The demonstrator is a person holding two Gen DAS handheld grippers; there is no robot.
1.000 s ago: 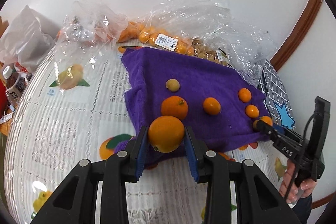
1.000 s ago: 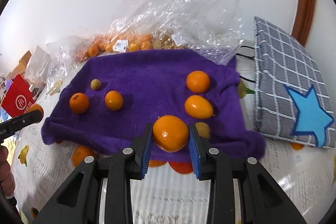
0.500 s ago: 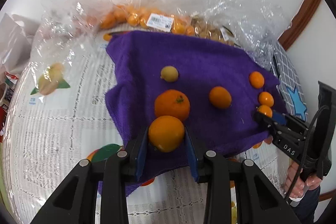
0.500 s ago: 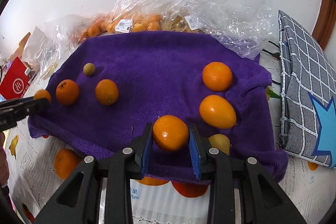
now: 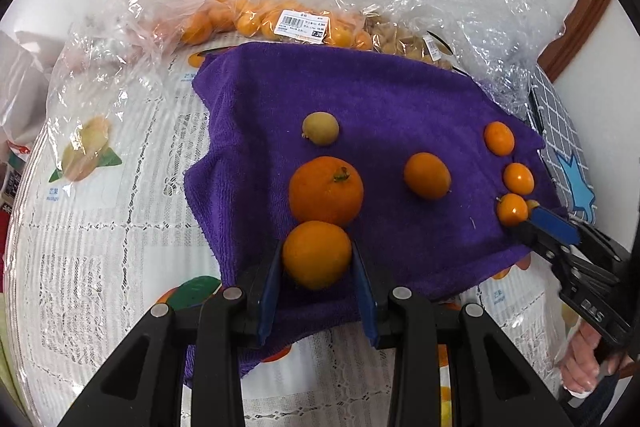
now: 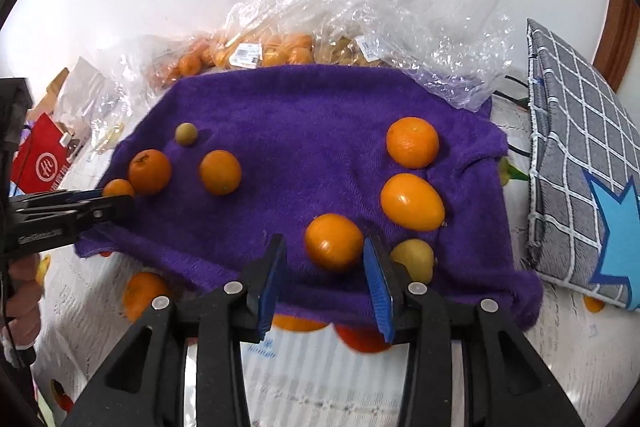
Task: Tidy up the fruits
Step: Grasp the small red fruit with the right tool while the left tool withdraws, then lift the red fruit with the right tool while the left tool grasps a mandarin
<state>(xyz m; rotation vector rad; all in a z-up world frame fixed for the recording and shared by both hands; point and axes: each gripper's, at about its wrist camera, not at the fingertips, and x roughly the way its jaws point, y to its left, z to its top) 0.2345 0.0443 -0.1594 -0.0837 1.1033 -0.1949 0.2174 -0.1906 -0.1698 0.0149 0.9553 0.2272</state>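
A purple towel (image 5: 400, 99) (image 6: 300, 107) lies on the table with several oranges and two small yellowish fruits on it. My left gripper (image 5: 316, 267) is shut on an orange (image 5: 317, 254), low over the towel's near edge, right behind a bigger stemmed orange (image 5: 326, 190). My right gripper (image 6: 324, 267) has its jaws opening. A small orange (image 6: 334, 242) sits on the towel between them, with a gap at the left pad. In front of it lie an oval orange (image 6: 412, 202) and a round one (image 6: 412, 142). A yellow fruit (image 6: 414, 259) lies beside the right finger.
Clear plastic bags (image 5: 320, 27) of small oranges and pale fruit stand behind the towel by the wall. A grey checked cushion with a blue star (image 6: 580, 155) lies to the right. A red packet (image 6: 44, 163) is at the far left. A fruit-print tablecloth (image 5: 100, 227) covers the table.
My left gripper carried its orange forward and down over the towel, up to the stemmed orange. My right gripper's jaws parted from the small orange, which now rests on the towel.
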